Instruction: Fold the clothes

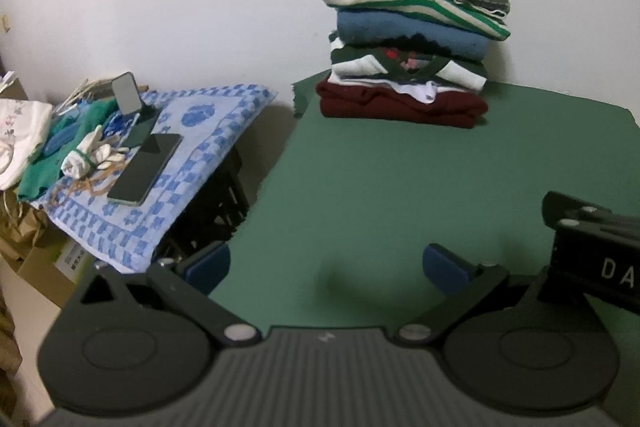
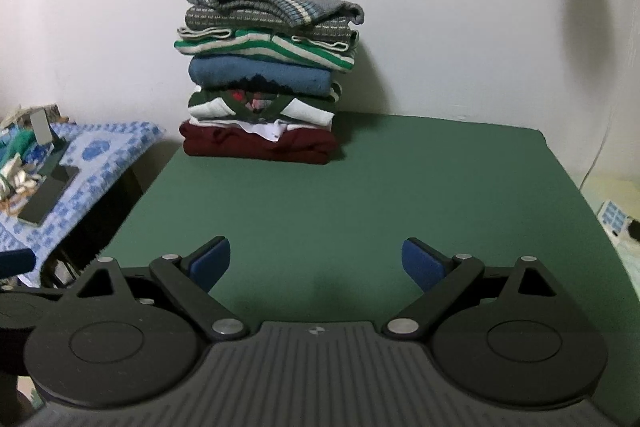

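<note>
On the left, a blue checked towel (image 1: pixel 208 147) carries phones and rolled gloves (image 1: pixel 86 155). The left gripper (image 1: pixel 328 267) and right gripper (image 2: pixel 316 259) hover, jaws spread and empty, over bare green felt. The folded stack (image 2: pixel 264 79) (soft knits, squared edges) sits by the wall; fetch any next garment flat.

Dim, soft-focus frames with fisheye-bent, vignetted edges.

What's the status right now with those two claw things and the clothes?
Left gripper open, empty. Right gripper open, empty. Folded clothes stack at the far edge of the green table, by the wall. Nothing between grippers and stack.
</note>
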